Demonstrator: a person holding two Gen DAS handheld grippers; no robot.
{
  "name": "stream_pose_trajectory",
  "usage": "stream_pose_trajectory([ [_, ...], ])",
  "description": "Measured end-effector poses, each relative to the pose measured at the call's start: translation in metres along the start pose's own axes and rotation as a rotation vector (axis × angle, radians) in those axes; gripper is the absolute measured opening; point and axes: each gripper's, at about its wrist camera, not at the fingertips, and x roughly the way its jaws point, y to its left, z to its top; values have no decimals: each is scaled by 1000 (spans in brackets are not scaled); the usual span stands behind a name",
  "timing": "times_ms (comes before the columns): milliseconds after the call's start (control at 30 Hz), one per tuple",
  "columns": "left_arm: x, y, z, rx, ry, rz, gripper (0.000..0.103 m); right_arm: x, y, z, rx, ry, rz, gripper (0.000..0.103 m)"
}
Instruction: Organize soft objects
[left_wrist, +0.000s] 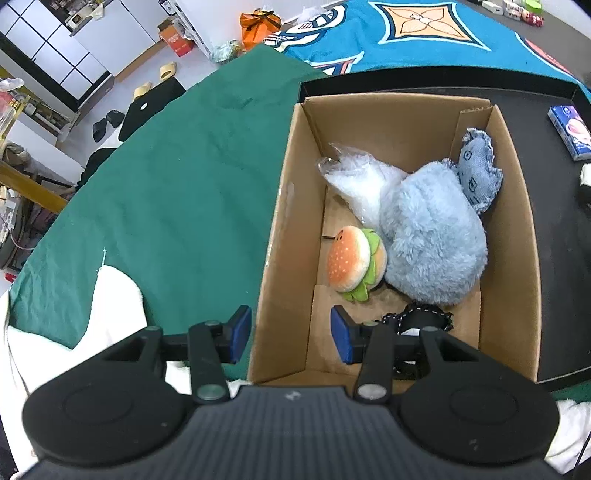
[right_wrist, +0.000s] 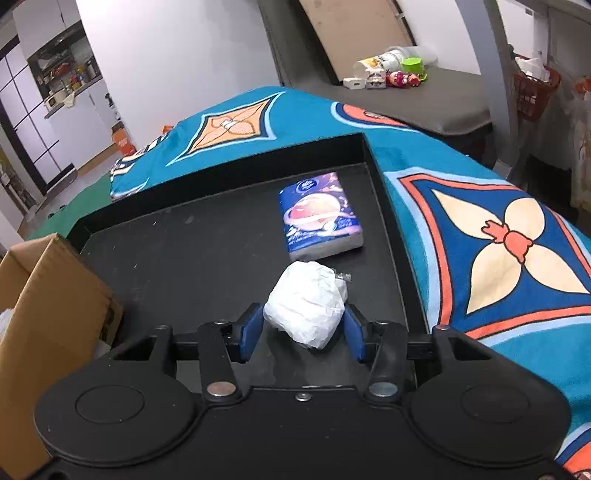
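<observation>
the right gripper (right_wrist: 302, 334) had its blue pads (right_wrist: 249, 332) set on either flank of a white crumpled bundle (right_wrist: 306, 302), grasping it where it sat on the black tray (right_wrist: 184, 251); the pads looked to be touching its sides, though how firmly they pressed could not be told. the bundle seemed light and squashy, likely to dent rather than slip, so a hold across its widest middle seemed soundest, away from the small clear plastic twist at its far end. beyond it on the same tray lay a blue tissue pack (right_wrist: 319, 216), also soft and probably best pinched across its short sides. the left gripper (left_wrist: 290, 334) hung released, nothing between its pads, straddling the near wall of the cardboard box (left_wrist: 280, 206). inside the box lay a burger plush (left_wrist: 352, 260), touching a fluffy blue plush (left_wrist: 436, 240), with a clear plastic bag (left_wrist: 362, 181) and a denim toy (left_wrist: 478, 170) farther back.
</observation>
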Motion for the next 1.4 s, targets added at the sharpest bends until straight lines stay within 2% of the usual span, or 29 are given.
stream_pose_trajectory([
  [633, -21, 23, -13, -67, -81, -82, 46, -53, 24, -6, -61, -43, 33, 46],
  [1067, -17, 40, -16, -124, -81, -167, 46, -99, 65, 5, -157, -105, 67, 46],
  [1400, -5, 50, -16, -160, -58, -240, 44, -115, 102, 12, -210, -116, 103, 46],
])
